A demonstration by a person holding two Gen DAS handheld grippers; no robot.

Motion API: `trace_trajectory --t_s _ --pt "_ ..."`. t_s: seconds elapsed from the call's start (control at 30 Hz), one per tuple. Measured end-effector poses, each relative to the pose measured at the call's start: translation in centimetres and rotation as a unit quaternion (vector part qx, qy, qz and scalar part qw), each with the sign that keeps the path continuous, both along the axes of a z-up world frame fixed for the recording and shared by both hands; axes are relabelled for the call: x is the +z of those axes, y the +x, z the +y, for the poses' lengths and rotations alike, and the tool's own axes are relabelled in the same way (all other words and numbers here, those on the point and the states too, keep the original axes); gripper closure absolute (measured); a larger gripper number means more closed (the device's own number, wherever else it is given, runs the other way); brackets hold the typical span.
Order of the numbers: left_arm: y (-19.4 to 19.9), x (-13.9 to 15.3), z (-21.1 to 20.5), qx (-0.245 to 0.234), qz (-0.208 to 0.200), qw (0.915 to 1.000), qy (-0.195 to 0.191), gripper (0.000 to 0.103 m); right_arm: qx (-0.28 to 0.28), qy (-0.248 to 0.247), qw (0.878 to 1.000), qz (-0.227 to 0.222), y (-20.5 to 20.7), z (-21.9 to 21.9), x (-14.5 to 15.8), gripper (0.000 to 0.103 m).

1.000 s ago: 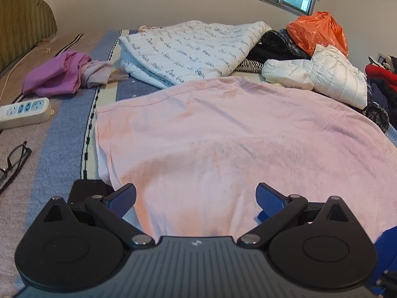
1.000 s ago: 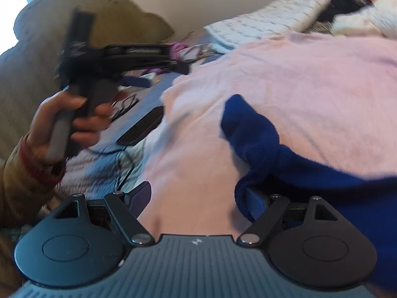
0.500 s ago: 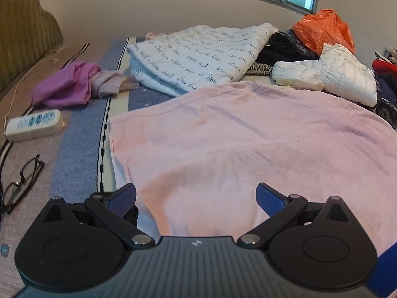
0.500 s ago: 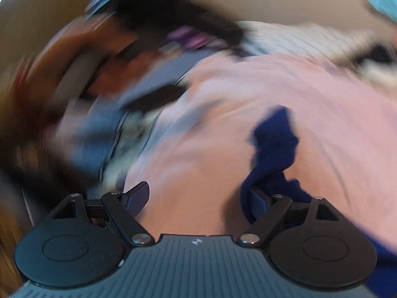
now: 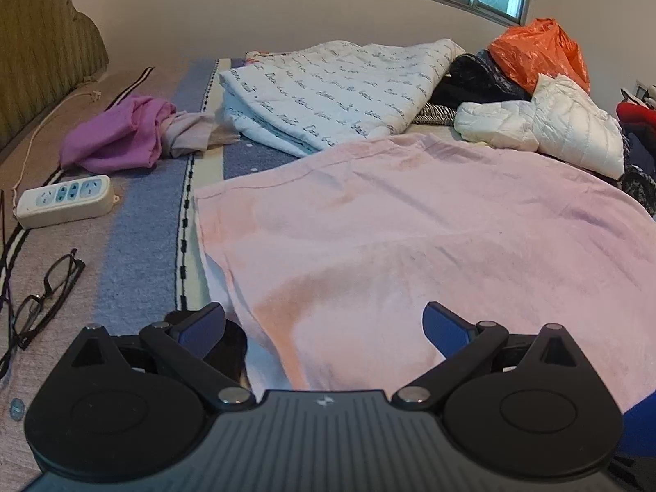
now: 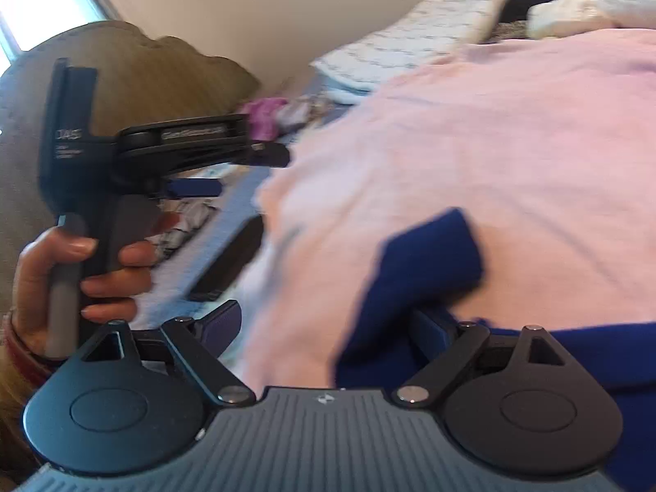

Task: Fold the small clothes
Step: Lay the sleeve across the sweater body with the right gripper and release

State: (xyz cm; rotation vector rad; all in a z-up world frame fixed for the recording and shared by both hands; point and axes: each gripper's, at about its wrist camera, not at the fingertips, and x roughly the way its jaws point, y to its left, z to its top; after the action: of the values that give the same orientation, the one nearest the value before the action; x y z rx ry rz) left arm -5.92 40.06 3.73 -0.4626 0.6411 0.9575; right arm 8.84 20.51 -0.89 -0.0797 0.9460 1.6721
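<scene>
Since a second ago, my right gripper has swung sideways and its fingers have just been opening a little wider, with the dark blue garment bunched between them; my left gripper has shifted so more of the bed's left side shows. On the right, I see the fingers standing wide apart. The blue cloth crowds the right-hand finger and covers part of it, so I cannot tell whether the pad presses on the fabric; the left-hand finger is clear of it. That garment lies on the pink towel spread over the bed, and its far side runs off the frame's right edge. My left fingers are spread wide and hold nothing, hovering over the towel's near edge. A dark object sits half hidden behind the left-hand finger, and I cannot make out what it is. A sliver of blue is cut off at the lower right corner. In the right wrist view a hand grips the left gripper's handle, and the whole picture is blurred. Glasses, a power strip and a purple cloth lie to the towel's left.
</scene>
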Motion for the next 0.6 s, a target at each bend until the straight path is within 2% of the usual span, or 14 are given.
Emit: trace_trajectory --t_s 0.07,0.1,0.13,0.17,0.27,0.33,0.43,0.5,0.6 --pt "-0.9 0.2 0.7 0.017 -0.007 0.9998 0.0 0.0 0.027 0.055 0.997 -0.04 -1.7 -0.9 1.4 0.013" --pt "-1.2 0.1 1.1 0.022 -0.008 0.9997 -0.007 0.0 0.024 0.073 0.995 -0.067 -2.0 -1.5 1.9 0.014" --pt "-1.4 -0.1 1.3 0.026 -0.01 0.9995 -0.014 0.0 0.01 0.074 0.994 -0.085 -1.9 -1.9 2.1 0.014" --pt "-1.5 -0.4 1.5 0.026 -0.012 0.9994 -0.022 0.0 -0.016 0.052 0.995 -0.088 -1.2 -2.1 2.0 0.013" --pt "-1.4 -1.1 1.1 0.01 -0.011 0.9991 -0.041 0.0 -0.069 -0.003 0.997 -0.024 1.5 -2.5 0.8 0.021" --pt "-1.0 -1.5 0.4 -0.01 -0.003 0.999 -0.043 0.0 -0.081 -0.011 0.996 -0.019 1.6 -2.7 0.6 0.023" --pt "-0.7 -1.6 -0.4 -0.035 -0.008 0.9981 -0.051 0.0 -0.034 -0.022 0.999 -0.013 0.4 -1.3 0.2 0.023" --pt "-0.5 -1.5 -0.5 -0.051 -0.012 0.9965 -0.064 0.0 -0.029 -0.026 0.999 -0.03 -0.8 -0.2 0.2 0.022" --pt "-0.8 -1.3 -0.5 -0.045 -0.015 0.9969 -0.063 0.0 -0.063 -0.022 0.998 0.003 -0.7 0.8 -0.3 0.022"
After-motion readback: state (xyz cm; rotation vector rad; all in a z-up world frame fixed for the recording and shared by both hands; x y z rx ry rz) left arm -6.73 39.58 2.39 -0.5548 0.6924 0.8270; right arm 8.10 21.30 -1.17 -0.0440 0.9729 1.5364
